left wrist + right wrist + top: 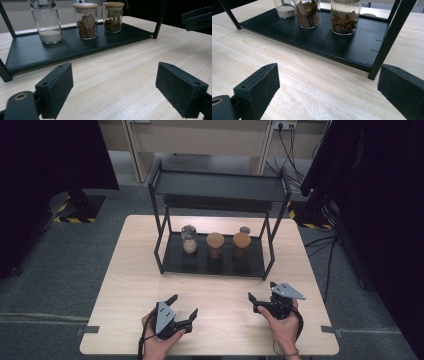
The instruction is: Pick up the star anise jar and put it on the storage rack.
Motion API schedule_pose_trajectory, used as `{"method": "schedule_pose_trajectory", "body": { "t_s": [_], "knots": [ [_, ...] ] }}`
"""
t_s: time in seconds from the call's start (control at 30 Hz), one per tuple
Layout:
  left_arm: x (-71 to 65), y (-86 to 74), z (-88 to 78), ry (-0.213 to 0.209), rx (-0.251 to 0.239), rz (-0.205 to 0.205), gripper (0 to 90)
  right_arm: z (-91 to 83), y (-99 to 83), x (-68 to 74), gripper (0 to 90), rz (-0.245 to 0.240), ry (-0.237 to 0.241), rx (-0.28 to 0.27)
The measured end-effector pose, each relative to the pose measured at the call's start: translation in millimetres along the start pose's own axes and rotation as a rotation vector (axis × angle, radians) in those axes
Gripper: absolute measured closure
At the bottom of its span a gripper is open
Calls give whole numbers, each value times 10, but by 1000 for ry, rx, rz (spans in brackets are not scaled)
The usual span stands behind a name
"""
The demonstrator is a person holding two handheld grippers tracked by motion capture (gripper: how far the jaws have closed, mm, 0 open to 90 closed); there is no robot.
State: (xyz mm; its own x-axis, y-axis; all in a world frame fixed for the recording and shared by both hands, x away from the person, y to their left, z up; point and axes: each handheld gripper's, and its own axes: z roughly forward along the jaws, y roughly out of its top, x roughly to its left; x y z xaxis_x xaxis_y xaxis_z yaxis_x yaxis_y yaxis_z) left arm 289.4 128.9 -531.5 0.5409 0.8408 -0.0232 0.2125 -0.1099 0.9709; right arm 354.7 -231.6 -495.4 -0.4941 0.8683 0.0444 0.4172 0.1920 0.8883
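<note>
Your grippers, left [184, 307] and right [261, 292], are black, each topped by a grey three-cornered plate with small screws. Their pads [180, 88] are flat, matte and rectangular. A black cable [141, 343] trails from each.

Three upright glass jars [215, 245] on black shelf [210, 265]

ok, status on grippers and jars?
Left gripper open, right gripper open, both empty. Three jars upright on rack's bottom shelf. Table between looks bare.

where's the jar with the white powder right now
The clear glass jar with white powder stands at the left end of the black metal rack's bottom shelf in the high view, beside the wooden-lidded jar of brown pieces.
</note>
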Motion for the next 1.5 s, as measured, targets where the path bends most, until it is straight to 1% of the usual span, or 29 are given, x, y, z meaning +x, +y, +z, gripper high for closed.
{"method": "schedule_pose_trajectory", "body": {
  "t_s": [0.37, 0.53, 0.77, 1.13, 1.5],
  "knots": [
    [4, 0, 1, 0, -1, -4, 140, -94, -92, -58, 41, 0, 7, -9],
    [1, 0, 2, 1, 0, -3, 140, -138, -147, -86, 41, 10, 12, -17],
    [1, 0, 1, 1, 0, -2, 140, -182, -213, -109, 41, 13, 16, -13],
    [4, 0, 2, 1, 0, -5, 140, -204, -312, -127, 41, 22, 11, -4],
    [5, 0, 1, 2, -1, -7, 140, -204, -360, -131, 41, 21, 0, -9]
  ]
}}
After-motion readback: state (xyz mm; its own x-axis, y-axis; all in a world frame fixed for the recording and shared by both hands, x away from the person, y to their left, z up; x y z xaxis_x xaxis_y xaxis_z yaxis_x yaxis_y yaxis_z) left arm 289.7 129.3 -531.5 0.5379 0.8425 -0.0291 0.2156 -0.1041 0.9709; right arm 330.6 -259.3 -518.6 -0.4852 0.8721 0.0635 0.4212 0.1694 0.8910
